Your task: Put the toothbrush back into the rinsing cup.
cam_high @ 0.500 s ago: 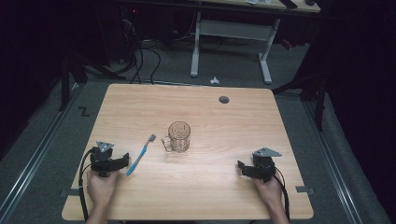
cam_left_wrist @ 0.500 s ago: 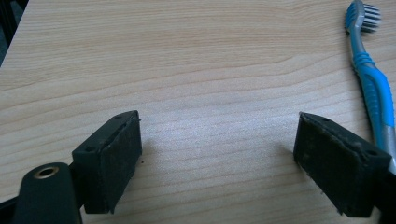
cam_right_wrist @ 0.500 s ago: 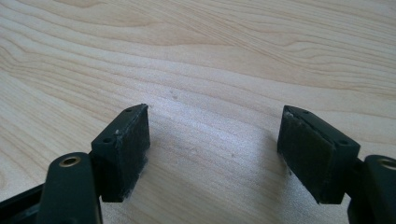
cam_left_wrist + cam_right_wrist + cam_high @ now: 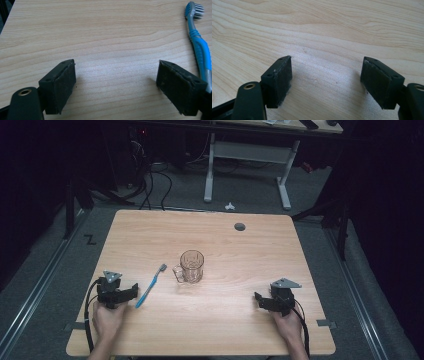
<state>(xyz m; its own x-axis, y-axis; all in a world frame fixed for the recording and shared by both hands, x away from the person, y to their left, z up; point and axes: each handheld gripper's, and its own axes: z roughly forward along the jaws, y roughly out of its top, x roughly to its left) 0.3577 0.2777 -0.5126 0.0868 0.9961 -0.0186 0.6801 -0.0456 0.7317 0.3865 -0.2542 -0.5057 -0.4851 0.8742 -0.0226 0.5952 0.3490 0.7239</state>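
Little has shifted since the earlier frame: both hands rest at the near edge of the table [image 4: 210, 227], and the glass mug [image 4: 191, 266] and toothbrush [image 4: 150, 286] lie as before. Mug stands mid-table; the blue toothbrush lies flat just left of it, beside the left gripper [image 4: 131, 292], whose 2 jaws gape wide over bare wood. Right gripper [image 4: 259, 298], well apart, is equally wide and empty. No grasp looks begun; the toothbrush seems the likely first pick.
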